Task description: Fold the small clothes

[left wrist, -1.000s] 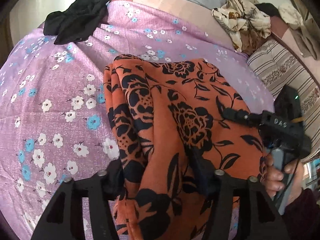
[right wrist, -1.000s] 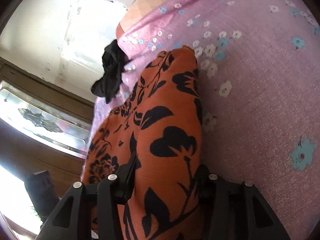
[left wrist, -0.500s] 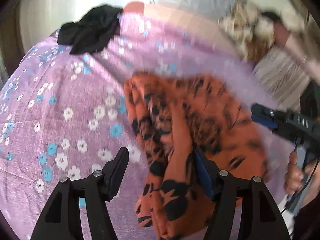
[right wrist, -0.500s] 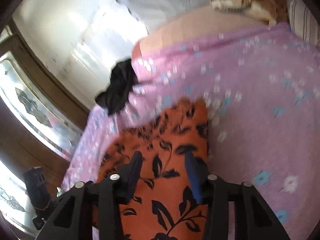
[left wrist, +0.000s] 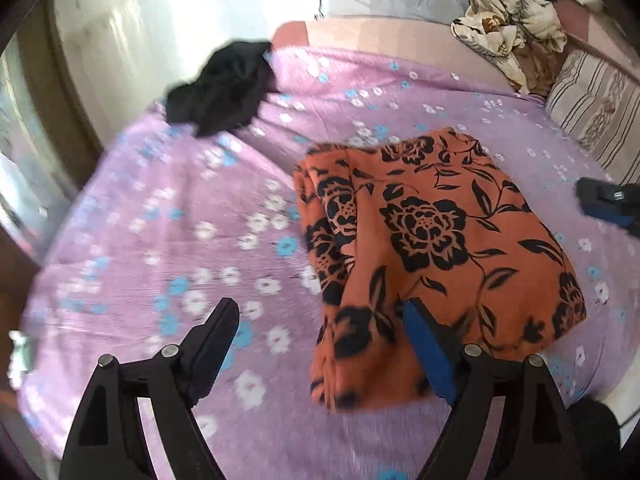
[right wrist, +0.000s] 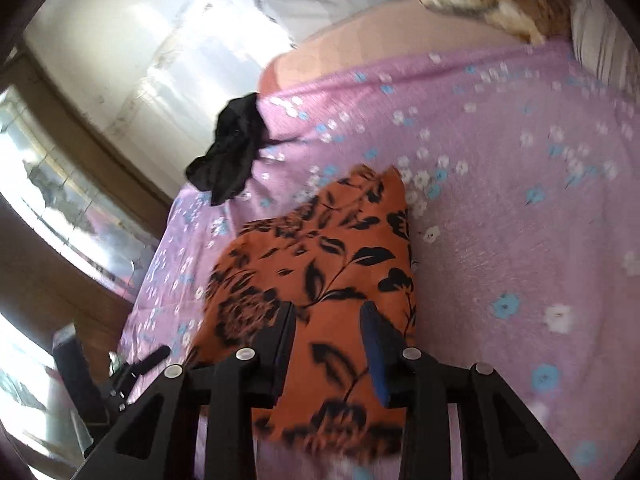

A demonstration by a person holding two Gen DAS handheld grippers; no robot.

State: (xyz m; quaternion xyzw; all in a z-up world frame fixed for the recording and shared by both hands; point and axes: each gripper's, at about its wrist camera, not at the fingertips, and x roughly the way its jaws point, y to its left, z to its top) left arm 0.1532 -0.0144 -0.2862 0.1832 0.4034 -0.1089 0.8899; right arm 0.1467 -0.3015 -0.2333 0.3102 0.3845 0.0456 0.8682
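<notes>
An orange garment with black flowers (left wrist: 432, 248) lies folded flat on the purple flowered bed sheet (left wrist: 180, 220). My left gripper (left wrist: 320, 320) is open and empty, raised above the sheet at the garment's near left edge. In the right wrist view the same garment (right wrist: 332, 248) lies below my right gripper (right wrist: 328, 320), which is open and empty above its near end. The right gripper's tip also shows in the left wrist view (left wrist: 608, 200) at the right edge.
A crumpled black garment (left wrist: 224, 88) lies at the far left corner of the bed. A heap of patterned cloth (left wrist: 508, 28) and a striped cushion (left wrist: 592, 108) lie at the far right. A wall and a glass door stand left of the bed.
Both grippers let go of the orange garment, opened and drew back and up. The garment now lies flat on the sheet.
</notes>
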